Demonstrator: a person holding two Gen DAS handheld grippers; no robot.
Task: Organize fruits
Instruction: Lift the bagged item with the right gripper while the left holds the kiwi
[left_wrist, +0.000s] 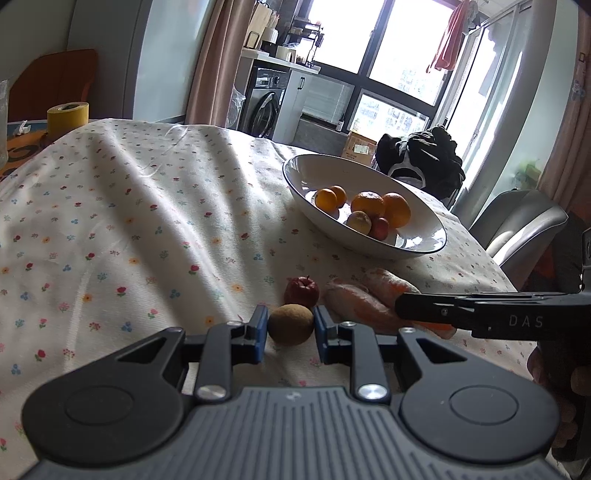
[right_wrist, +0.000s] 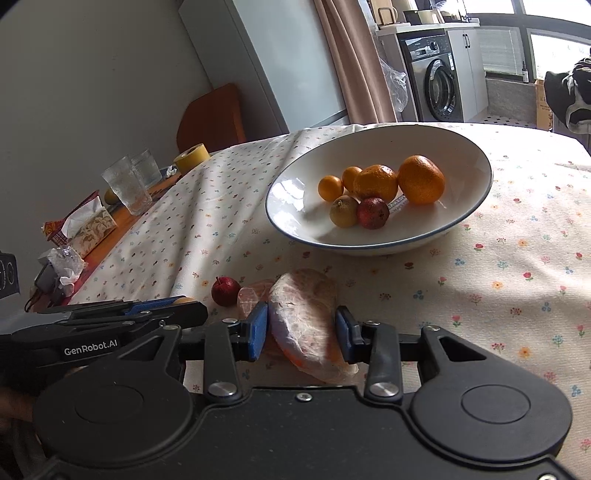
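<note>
Sunlight from a big window is falling across the tabletop (right_wrist: 517, 266), which is wearing a cream cloth dotted with small flowers. Sitting on it toward the far side is a wide white bowl (right_wrist: 295, 206) with a dark rim, holding four oranges (right_wrist: 421, 180), a yellowish round fruit (right_wrist: 344, 211) and a small red fruit (right_wrist: 373, 213) bunched together. Nearer the camera, two wrapped orange pieces (right_wrist: 306, 317) are lying on the cloth, one partly behind the other. The right gripper (right_wrist: 301, 330) is straddling the front wrapped piece, its blue-padded jaws standing on either side with the left pad touching and the right pad just beside it, so whether they are actually squeezing it I cannot tell. The left gripper (left_wrist: 290, 330) is reaching in beside it, its jaws sitting around a brown kiwi (left_wrist: 290, 324) resting on the cloth, pads close to both sides but not clearly pressing. Just beyond the kiwi, a tiny red apple (left_wrist: 301, 291) is standing upright with its stem showing.
</note>
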